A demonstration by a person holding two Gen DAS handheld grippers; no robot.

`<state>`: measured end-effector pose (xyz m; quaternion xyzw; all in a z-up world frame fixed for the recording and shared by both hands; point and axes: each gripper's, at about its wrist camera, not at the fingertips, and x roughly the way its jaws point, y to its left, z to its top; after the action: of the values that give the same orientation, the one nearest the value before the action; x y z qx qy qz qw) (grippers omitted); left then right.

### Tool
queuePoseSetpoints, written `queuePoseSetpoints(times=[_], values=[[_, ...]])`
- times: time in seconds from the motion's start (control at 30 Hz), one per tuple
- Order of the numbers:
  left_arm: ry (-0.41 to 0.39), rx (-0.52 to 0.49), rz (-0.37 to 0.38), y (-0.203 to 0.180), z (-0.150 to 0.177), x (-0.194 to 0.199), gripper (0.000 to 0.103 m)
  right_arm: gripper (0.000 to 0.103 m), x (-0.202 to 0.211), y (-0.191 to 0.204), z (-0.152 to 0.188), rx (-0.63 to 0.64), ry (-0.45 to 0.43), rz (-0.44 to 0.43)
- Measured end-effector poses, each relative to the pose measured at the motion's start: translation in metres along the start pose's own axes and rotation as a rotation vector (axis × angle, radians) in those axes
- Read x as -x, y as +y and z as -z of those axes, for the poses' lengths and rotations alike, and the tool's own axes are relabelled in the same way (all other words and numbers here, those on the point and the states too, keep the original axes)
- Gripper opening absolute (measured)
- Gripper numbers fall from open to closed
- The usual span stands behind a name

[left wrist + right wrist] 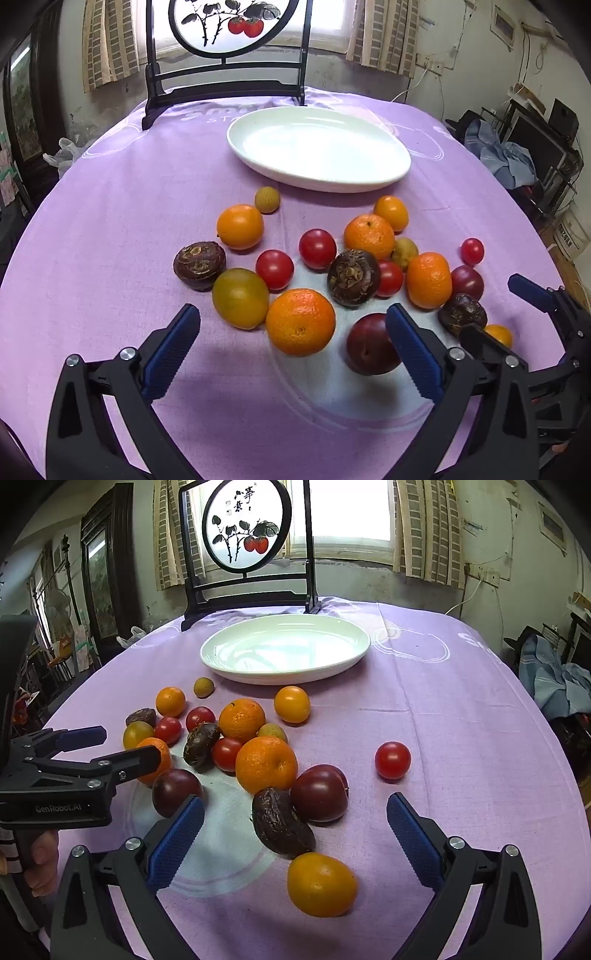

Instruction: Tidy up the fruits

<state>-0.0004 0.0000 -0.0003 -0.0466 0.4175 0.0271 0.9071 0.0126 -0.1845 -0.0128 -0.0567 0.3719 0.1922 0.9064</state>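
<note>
Several fruits lie loose on the purple cloth in front of an empty white oval plate (317, 147) (284, 650). My left gripper (293, 314) is open just above the cloth. A mandarin (300, 322) sits between its fingertips, untouched, and a dark plum (367, 343) lies by the right finger. My right gripper (295, 801) is open too. A brown water chestnut (280, 823) and a yellow-orange fruit (321, 884) lie between its fingers, also untouched. Red cherry tomatoes (317, 248), more mandarins (266, 763) and another plum (319, 792) fill the middle. Each gripper shows in the other's view (498, 314) (122, 746).
A black stand holding a round painted screen (243, 535) rises at the table's far edge behind the plate. One cherry tomato (392, 760) lies apart on the right. A hand (40, 864) grips the left tool's handle. Clutter and shelves surround the table.
</note>
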Motion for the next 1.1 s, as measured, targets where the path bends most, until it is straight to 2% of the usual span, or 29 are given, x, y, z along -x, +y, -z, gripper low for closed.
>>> queuePoseSetpoints(times=[0.07,0.17,0.33,0.5,0.7,0.83,1.1], values=[[0.000,-0.007,-0.003,-0.0008,0.0010,0.0026,0.099,0.100,-0.0003,0.0003,-0.0001,0.001,0.004,0.001],[0.015,0.000,0.031,0.0021,-0.0009,-0.0022,0.099,0.100,-0.0002,0.0006,-0.0001,0.001,0.003,0.003],[-0.010,-0.003,-0.014,0.0060,0.0043,0.0054,0.099,0.100,-0.0001,0.0011,-0.0001,0.003,0.002,0.003],[0.010,0.006,-0.037,0.0047,0.0025,-0.0014,0.099,0.100,-0.0009,0.0007,0.0001,0.003,0.002,0.003],[0.015,0.005,-0.024,0.0055,0.0027,-0.0027,0.099,0.100,-0.0002,-0.0008,0.0009,0.005,0.002,0.002],[-0.003,-0.001,-0.047,0.0044,0.0027,-0.0015,0.099,0.099,-0.0011,0.0016,0.0022,0.004,0.004,0.001],[0.003,-0.002,-0.045,0.0036,0.0027,-0.0023,0.099,0.100,-0.0013,0.0026,-0.0012,0.003,0.008,0.000]])
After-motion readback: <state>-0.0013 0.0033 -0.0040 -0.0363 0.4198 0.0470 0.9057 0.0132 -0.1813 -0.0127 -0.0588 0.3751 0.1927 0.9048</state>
